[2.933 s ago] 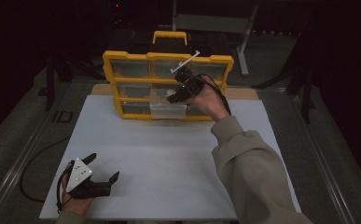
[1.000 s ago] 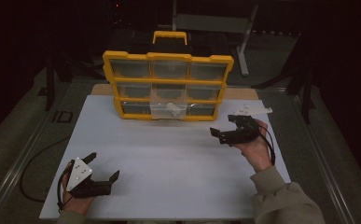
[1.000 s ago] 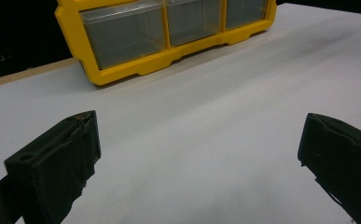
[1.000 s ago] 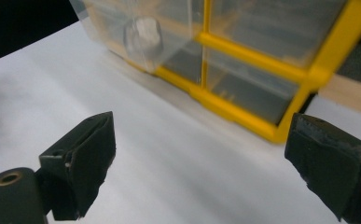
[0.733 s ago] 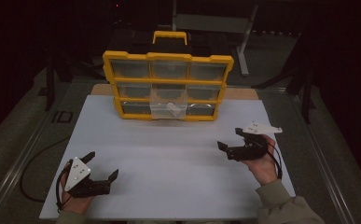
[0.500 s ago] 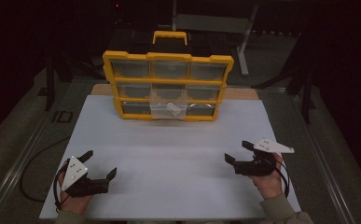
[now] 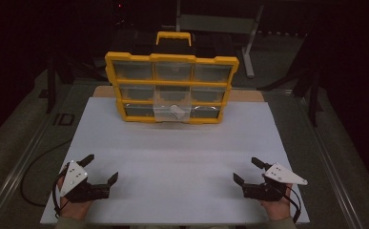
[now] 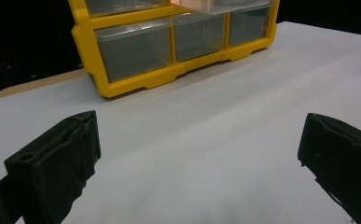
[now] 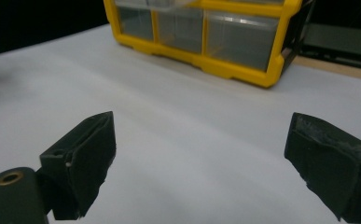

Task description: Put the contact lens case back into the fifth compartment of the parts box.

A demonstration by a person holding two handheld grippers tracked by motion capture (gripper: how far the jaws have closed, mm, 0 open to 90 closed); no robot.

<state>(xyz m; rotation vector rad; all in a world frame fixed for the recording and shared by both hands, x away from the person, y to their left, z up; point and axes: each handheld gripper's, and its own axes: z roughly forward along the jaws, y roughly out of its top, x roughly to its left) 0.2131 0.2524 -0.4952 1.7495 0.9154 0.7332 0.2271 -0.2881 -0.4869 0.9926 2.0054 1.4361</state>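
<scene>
The right gripper (image 7: 247,171) has come back from the yellow plastic drawer organiser (image 7: 171,88) to the near right of the white table (image 7: 182,157), jaws spread and empty. The left gripper (image 7: 100,168) rests likewise released at near left. The organiser's clear middle bottom drawer (image 7: 172,112) stands pulled out with a small pale piece inside, well apart from both grippers, so the placing looks done.

Cut-off edges and unreadable drawer contents

In the left gripper view the yellow drawer cabinet (image 8: 136,79) is cropped at the top, leaving just its bottom row and a slice above; the right gripper view crops the cabinet (image 9: 243,65) likewise. In the high view, the pale item in the pulled-out middle drawer (image 7: 172,111) is too small to identify, and the other drawers' contents are unreadable. The person's hands (image 7: 273,210) run off the bottom edge.
</scene>
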